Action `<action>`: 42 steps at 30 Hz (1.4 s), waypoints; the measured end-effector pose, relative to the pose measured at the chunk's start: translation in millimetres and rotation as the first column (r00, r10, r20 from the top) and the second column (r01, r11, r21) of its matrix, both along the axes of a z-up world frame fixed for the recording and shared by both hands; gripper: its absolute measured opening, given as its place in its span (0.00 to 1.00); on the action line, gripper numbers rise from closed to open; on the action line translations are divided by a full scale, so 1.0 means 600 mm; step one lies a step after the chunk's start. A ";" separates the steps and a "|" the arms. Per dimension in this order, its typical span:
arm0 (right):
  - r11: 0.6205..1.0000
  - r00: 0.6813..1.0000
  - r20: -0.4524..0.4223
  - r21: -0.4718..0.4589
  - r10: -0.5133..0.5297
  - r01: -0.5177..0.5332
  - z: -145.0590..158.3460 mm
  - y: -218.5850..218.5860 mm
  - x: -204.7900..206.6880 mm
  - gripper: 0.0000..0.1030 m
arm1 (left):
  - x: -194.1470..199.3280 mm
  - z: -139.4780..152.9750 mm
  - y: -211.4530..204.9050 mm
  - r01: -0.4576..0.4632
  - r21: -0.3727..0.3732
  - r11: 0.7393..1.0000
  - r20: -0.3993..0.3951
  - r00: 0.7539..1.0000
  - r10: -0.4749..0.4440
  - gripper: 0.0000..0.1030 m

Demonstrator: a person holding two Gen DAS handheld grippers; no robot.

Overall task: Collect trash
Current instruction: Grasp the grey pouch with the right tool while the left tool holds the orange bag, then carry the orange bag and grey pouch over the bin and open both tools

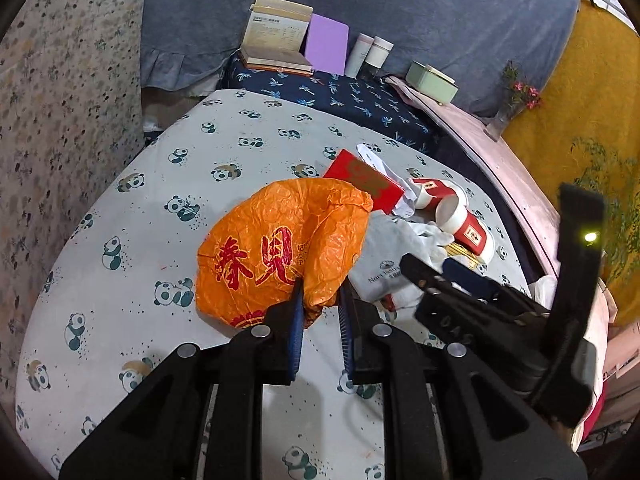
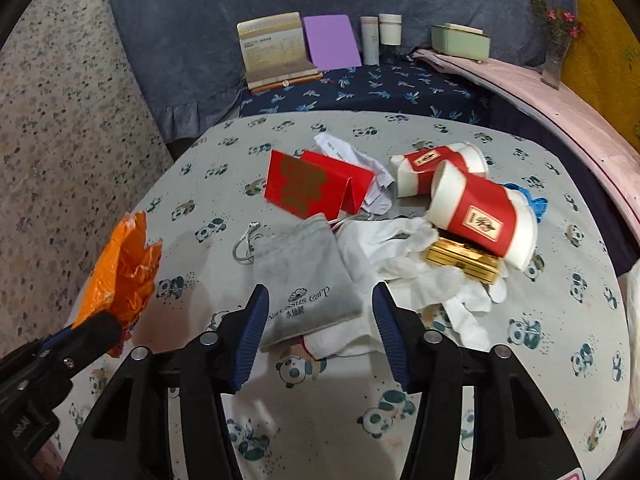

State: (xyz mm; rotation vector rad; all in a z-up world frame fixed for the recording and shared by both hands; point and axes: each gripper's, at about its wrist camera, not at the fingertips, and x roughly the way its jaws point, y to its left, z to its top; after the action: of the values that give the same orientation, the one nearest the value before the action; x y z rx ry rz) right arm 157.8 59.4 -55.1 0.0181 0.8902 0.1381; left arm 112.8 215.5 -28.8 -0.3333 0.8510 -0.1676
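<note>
L claw (image 1: 320,300) is pinching the near edge of the orange plastic bag (image 1: 280,248), blue pads w/ crumpled film betw. them; bag bulges up over the desk (image 1: 120,280), which has a panda-print cloth. R claw (image 2: 318,320) is spread wide, nothing betw. its pads, hovering over the near end of a grey drawstring pouch (image 2: 304,272) that lies flat on the desk.

Trash pile sits centre-right of desk, just right of the bag. Pouch overlaps a white glove (image 2: 416,264) to its right. Far of the pouch: folded red envelope (image 2: 312,184), crumpled white paper (image 2: 360,160) behind it. Right side: two red-and-white paper cups (image 2: 476,208) on their sides, touching; gold box (image 2: 464,260) partly under the nearer cup; bit of blue stuff (image 2: 532,200) behind the cups, can't tell what.

Far edge, off the desk: book stand (image 2: 272,48), purple card (image 2: 330,42), two white bottles (image 2: 380,38), pale green box (image 2: 460,42), flower vase (image 2: 556,56) far right.
</note>
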 end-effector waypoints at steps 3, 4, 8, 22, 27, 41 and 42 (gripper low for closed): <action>1.000 1.000 -0.014 -0.019 -0.008 0.008 -0.014 0.002 0.012 0.46 | 0.008 -0.005 0.001 0.003 -0.011 1.000 -0.004 1.000 -0.003 0.15; 1.000 1.000 -0.022 -0.015 -0.011 0.011 -0.019 0.000 0.016 0.42 | 0.010 -0.007 0.001 0.004 -0.014 1.000 -0.005 1.000 -0.004 0.15; 1.000 0.998 -0.060 -0.010 0.006 -0.006 -0.040 0.003 0.020 0.17 | 0.020 -0.013 -0.008 0.013 -0.022 1.000 -0.013 1.000 -0.013 0.15; 0.996 0.998 0.056 0.091 0.001 -0.006 0.038 -0.044 -0.047 0.07 | -0.001 0.023 -0.061 0.054 0.007 0.999 0.024 0.998 -0.054 0.15; 0.993 0.991 0.128 0.114 -0.033 0.018 0.094 -0.089 -0.085 0.07 | -0.021 0.052 -0.100 0.090 0.019 0.996 0.053 0.994 -0.090 0.15; 0.965 0.940 0.254 0.186 -0.227 0.183 0.185 -0.274 -0.185 0.07 | -0.075 0.109 -0.257 0.235 0.084 0.968 0.104 0.964 -0.243 0.15; 0.963 0.937 0.256 0.189 -0.239 0.194 0.187 -0.286 -0.190 0.07 | -0.078 0.112 -0.270 0.248 0.088 0.965 0.107 0.961 -0.256 0.15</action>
State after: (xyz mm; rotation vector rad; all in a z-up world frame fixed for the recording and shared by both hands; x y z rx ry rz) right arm 44.0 -112.4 57.1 0.2430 0.5896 0.0043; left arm 65.7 53.8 38.2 -0.1424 0.7792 -0.3885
